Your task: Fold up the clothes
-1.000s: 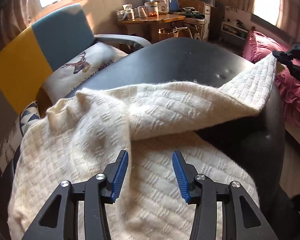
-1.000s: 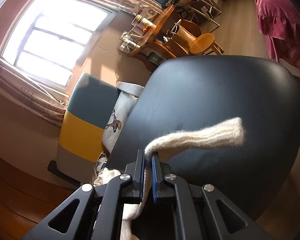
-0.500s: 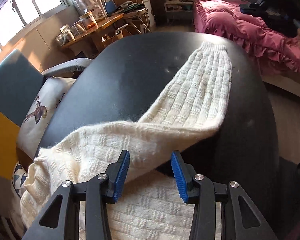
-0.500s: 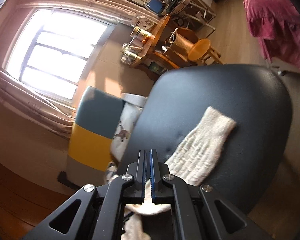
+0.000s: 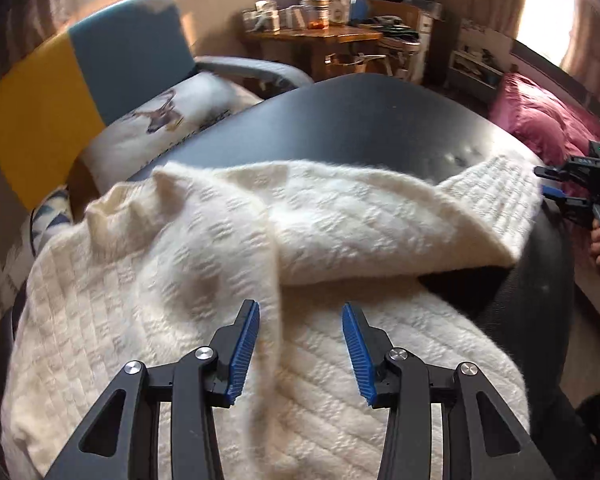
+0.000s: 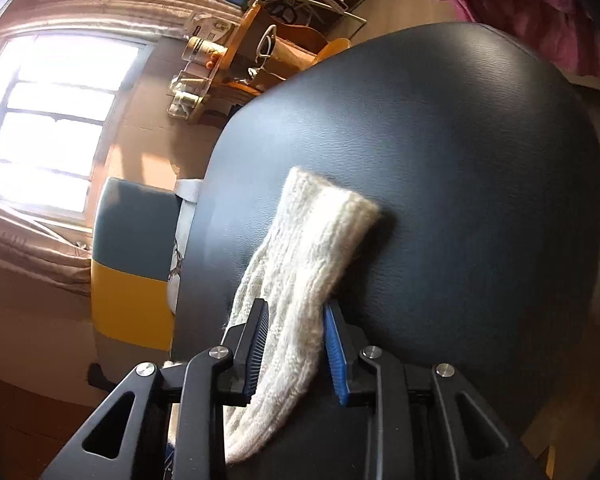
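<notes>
On the black chair seat (image 5: 380, 120): cream knit sweater (image 5: 180, 280), soft, floppy, stretchy; sleeve (image 6: 312, 248) best gripped near the cuff. Left gripper (image 5: 299, 344) above the body, fingers apart. Right gripper (image 6: 294, 352) fingers apart, straddling the sleeve, not clamped.

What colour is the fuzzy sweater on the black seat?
Cream white, with a woven knit texture. The sweater shows best in the left wrist view.

The left wrist view is looking close across the cream sweater (image 5: 228, 264) on the black seat (image 5: 364, 120), while the right wrist view, rolled sideways, is facing that same seat (image 6: 460, 152) and the sweater's sleeve (image 6: 312, 256).
</notes>
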A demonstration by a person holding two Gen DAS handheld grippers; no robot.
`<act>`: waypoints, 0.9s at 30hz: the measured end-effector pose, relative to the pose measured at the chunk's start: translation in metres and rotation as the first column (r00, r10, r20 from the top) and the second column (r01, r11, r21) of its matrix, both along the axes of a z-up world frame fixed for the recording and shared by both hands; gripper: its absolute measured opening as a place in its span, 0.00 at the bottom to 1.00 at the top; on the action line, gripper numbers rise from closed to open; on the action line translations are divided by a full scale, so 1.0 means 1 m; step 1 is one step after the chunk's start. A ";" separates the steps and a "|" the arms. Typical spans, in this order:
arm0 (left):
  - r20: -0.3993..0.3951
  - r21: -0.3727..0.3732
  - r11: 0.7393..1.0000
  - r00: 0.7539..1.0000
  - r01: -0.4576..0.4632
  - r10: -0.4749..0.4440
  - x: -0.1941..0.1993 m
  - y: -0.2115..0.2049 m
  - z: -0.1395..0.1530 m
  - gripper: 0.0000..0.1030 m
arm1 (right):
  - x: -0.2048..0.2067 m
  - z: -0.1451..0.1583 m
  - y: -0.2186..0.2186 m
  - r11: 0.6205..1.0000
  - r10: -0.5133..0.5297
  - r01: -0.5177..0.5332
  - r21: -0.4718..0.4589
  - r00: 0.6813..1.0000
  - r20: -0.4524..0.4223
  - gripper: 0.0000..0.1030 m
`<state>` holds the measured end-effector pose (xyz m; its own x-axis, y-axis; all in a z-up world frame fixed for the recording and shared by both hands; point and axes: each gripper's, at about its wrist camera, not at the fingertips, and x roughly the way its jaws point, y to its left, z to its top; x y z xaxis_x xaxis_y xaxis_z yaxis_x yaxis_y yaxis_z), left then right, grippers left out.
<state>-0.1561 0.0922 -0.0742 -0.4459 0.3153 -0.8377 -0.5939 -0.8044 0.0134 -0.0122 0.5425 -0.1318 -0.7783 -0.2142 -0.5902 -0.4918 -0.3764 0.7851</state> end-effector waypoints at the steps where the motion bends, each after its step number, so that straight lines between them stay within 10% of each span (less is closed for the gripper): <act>1: 0.022 0.001 1.000 0.999 -0.031 0.031 -0.004 -0.005 -0.006 0.43 | -0.009 0.003 -0.004 0.999 0.041 -0.042 0.033 0.999 0.025 0.24; 3: 0.044 -0.007 0.996 0.995 -0.093 0.093 -0.010 -0.011 -0.015 0.43 | -0.020 0.008 -0.013 0.992 0.082 -0.088 0.092 0.994 0.070 0.07; 12: 0.054 0.029 0.995 0.994 -0.093 0.091 -0.003 -0.004 -0.012 0.43 | 0.027 0.050 -0.035 0.989 0.122 -0.116 0.092 0.990 -0.068 0.06; 19: 0.044 0.063 0.997 0.998 -0.052 0.049 0.015 -0.005 -0.004 0.44 | 0.100 0.057 -0.057 0.989 0.079 -0.105 -0.103 0.970 -0.228 0.06; 27: 0.083 0.060 0.995 0.993 -0.084 0.079 0.010 -0.012 -0.007 0.44 | 0.106 0.066 -0.025 0.948 -0.208 0.087 -0.305 0.897 -0.389 0.06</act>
